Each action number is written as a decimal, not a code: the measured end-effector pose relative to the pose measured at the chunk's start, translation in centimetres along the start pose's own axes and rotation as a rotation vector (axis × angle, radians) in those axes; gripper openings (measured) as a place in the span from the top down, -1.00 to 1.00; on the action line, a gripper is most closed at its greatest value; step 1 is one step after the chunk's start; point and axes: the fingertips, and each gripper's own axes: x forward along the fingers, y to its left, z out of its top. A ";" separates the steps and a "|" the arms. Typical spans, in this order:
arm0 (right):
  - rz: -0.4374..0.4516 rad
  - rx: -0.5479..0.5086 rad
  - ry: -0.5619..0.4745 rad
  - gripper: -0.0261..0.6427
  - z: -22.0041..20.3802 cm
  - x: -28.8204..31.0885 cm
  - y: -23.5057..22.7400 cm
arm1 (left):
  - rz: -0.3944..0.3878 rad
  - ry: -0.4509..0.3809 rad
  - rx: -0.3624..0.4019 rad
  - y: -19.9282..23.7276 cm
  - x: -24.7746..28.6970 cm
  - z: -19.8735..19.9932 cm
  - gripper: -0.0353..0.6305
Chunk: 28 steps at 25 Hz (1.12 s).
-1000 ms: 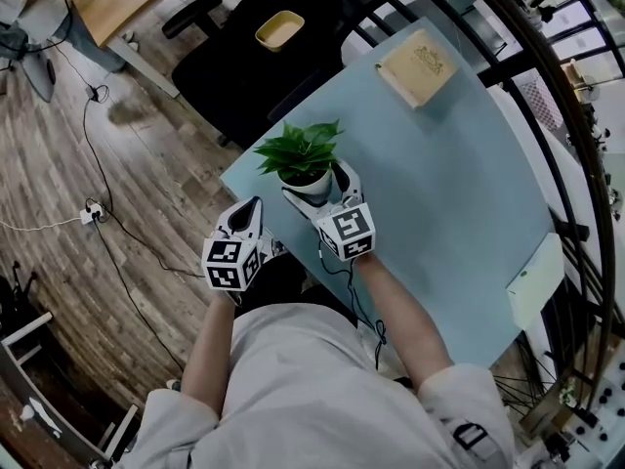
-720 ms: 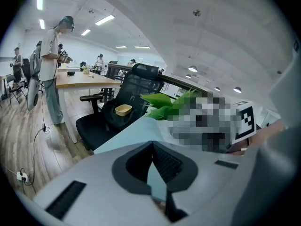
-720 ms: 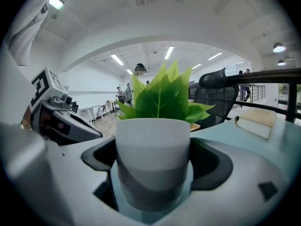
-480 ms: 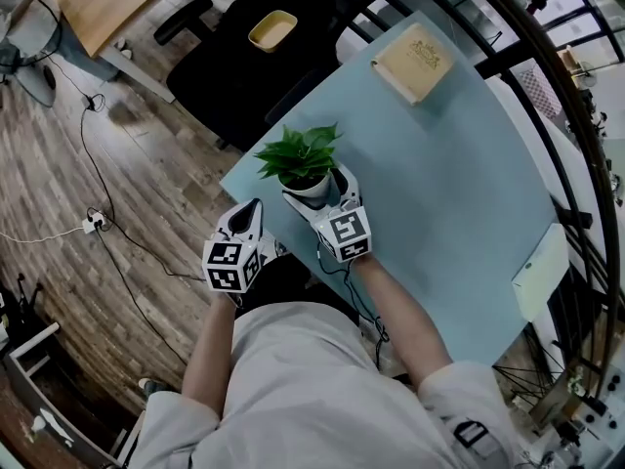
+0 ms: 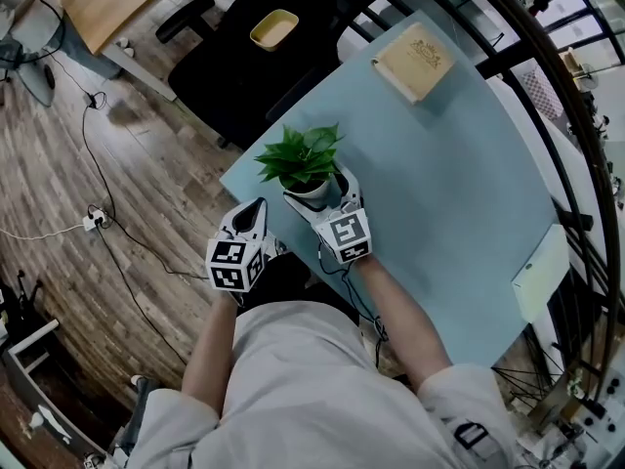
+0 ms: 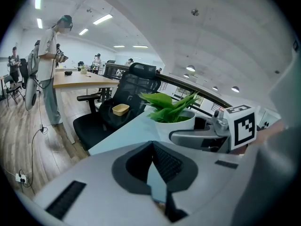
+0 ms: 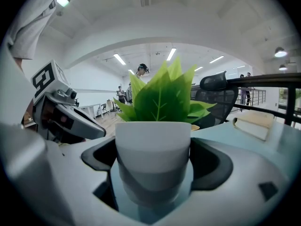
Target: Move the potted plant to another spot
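The potted plant [image 5: 298, 154], green leaves in a white pot, stands near the left corner of the light blue table [image 5: 439, 184]. My right gripper [image 5: 318, 190] has its jaws on either side of the pot [image 7: 153, 145], and both pads touch the pot's sides. In the right gripper view the pot fills the space inside my right gripper [image 7: 153, 161]. My left gripper [image 5: 256, 206] hovers just off the table's near-left edge, left of the pot, shut and holding nothing. From the left gripper view, its jaws [image 6: 153, 145] meet at the tip and the plant [image 6: 169, 108] is ahead to the right.
A wooden box [image 5: 418, 62] lies at the table's far corner and a white object [image 5: 539, 272] sits at its right edge. A black office chair [image 5: 244, 76] with a yellow bowl [image 5: 276, 29] stands beyond the table's left edge. A dark railing [image 5: 576, 145] runs along the right.
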 end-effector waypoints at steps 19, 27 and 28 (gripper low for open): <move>0.001 -0.005 0.019 -0.52 -0.8 -1.1 0.3 | -0.006 0.014 0.001 -0.6 0.2 -0.8 0.86; -0.005 -0.002 0.020 -0.52 -1.1 -1.5 0.3 | -0.015 0.023 0.010 -0.7 0.3 -1.0 0.86; -0.007 -0.002 0.023 -0.52 -1.3 -1.6 0.3 | -0.017 0.025 0.012 -0.7 0.4 -1.0 0.86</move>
